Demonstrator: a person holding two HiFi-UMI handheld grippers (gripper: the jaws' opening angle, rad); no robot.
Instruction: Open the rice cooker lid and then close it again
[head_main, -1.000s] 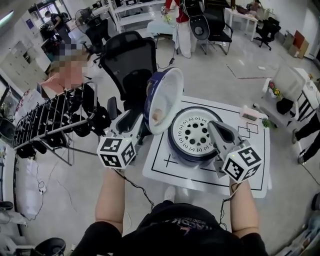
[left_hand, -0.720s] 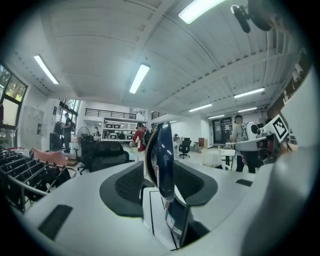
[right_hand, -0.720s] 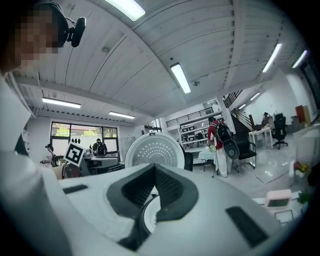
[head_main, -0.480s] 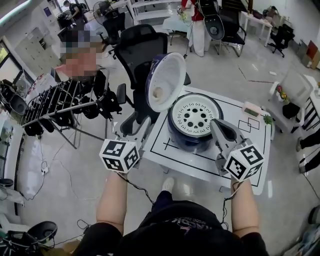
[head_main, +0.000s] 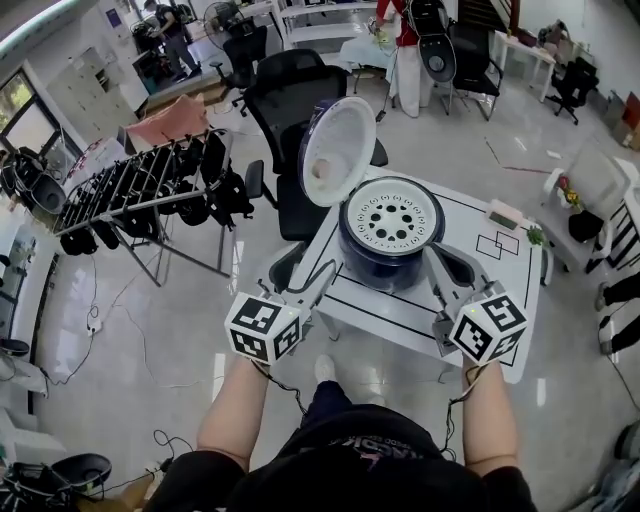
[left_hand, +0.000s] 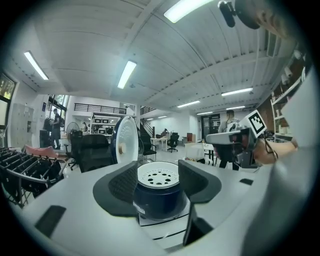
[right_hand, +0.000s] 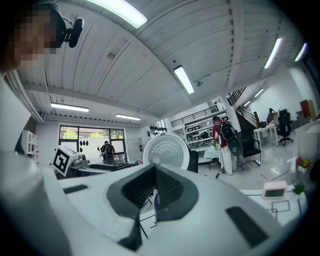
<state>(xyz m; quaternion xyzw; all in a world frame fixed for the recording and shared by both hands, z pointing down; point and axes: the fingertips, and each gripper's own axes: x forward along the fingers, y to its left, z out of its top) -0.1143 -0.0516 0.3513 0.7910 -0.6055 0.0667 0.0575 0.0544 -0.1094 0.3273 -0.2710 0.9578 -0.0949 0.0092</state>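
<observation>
Left tongs (head_main: 305, 275) have drawn back from the lid (head_main: 337, 150), opening empty; right tongs (head_main: 443, 262) clenched.

The rice cooker (head_main: 390, 250) stands on the table (head_main: 515, 272), its lid (head_main: 337, 150) upright.

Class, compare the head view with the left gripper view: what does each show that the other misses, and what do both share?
Only the head view: the person's left forearm and the left marker cube. Only the left gripper view: ceiling lights, and the left gripper with jaws apart, just opened wider, gripping nothing; the rice cooker stands beyond them. Both: that cooker with its lid raised, the drying rack and the right gripper.
</observation>
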